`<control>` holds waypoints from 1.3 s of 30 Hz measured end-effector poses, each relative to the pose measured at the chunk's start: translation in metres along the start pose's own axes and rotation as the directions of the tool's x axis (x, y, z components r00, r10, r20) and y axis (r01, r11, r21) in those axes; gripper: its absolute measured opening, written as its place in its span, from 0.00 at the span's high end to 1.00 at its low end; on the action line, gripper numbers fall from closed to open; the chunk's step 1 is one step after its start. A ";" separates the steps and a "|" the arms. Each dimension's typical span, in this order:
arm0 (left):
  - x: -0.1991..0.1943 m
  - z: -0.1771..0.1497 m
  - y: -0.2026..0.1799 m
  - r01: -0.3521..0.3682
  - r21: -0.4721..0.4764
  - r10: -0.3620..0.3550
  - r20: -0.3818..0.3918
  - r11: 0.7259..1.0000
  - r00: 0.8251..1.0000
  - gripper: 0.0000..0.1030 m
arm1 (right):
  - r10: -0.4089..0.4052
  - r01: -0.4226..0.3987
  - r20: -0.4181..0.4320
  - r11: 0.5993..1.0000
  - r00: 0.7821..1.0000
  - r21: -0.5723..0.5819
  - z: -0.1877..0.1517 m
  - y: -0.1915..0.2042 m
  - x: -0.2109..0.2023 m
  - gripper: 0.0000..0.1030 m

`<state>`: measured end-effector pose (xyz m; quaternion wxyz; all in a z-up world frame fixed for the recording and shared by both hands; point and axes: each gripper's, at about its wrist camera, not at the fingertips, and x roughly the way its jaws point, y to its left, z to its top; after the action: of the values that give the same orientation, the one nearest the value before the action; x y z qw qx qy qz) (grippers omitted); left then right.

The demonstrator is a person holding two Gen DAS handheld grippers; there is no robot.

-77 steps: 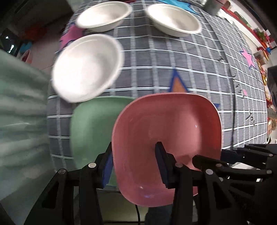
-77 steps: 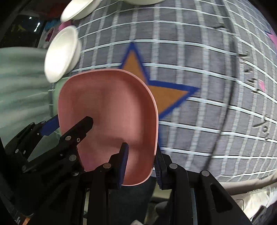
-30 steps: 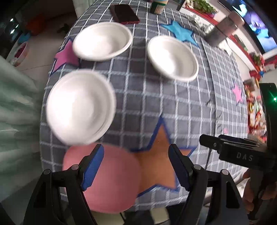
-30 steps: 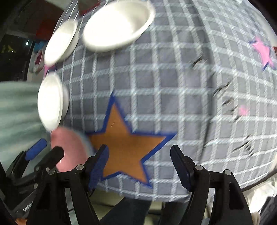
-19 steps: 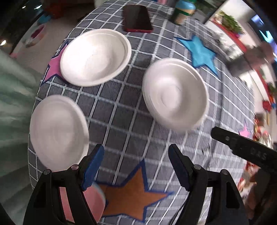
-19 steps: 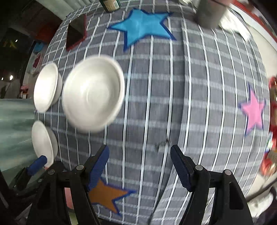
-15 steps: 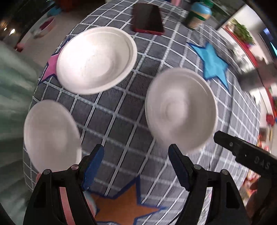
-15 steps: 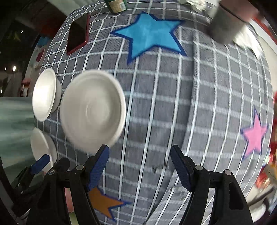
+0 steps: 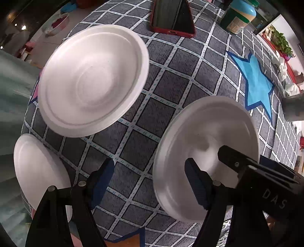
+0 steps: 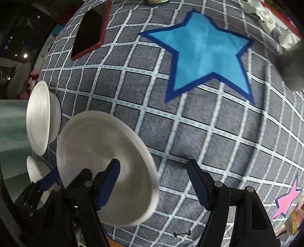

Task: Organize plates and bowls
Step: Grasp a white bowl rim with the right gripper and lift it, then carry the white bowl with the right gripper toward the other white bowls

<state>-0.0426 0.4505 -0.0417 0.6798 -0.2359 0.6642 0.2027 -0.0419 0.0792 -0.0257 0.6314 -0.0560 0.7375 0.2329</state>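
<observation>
Bowls are what matter: in the left wrist view three white ones sit apart on the grey checked tabletop (image 9: 171, 89). The left tool (image 9: 150, 180) is spread and empty, one finger over the nearest bowl (image 9: 205, 133), where the right tool's finger also reaches. My worry is both tools crowding one light bowl and tipping it. A red phone (image 9: 172, 17) and a jar (image 9: 238, 16) lie beyond.

In the right wrist view, the right tool (image 10: 153, 180) is spread, straddling that bowl's (image 10: 98, 144) rim; a shallow pinch could slip. A blue star (image 10: 201, 51) marks the cloth; the room behind is dark.
</observation>
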 end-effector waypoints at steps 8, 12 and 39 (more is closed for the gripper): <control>0.047 0.009 -0.093 0.011 0.149 -0.012 0.007 0.989 1.000 0.67 | 0.038 -0.037 -0.015 0.999 0.999 0.030 -0.001 -0.002 0.004 0.84; 0.043 -0.005 -0.110 0.013 0.202 -0.012 -0.010 0.979 1.000 0.67 | 0.058 -0.056 -0.033 0.996 0.998 0.071 -0.017 -0.014 0.003 0.84; 0.050 -0.278 -0.214 0.029 0.589 0.048 -0.115 0.807 0.992 0.64 | 0.077 -0.031 -0.149 0.955 0.986 0.294 -0.259 -0.027 0.032 0.82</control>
<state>-0.1398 0.1119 -0.0820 0.6756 -0.0220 0.7365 -0.0251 -0.2723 -0.0447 -0.0393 0.5654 0.0392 0.8129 0.1340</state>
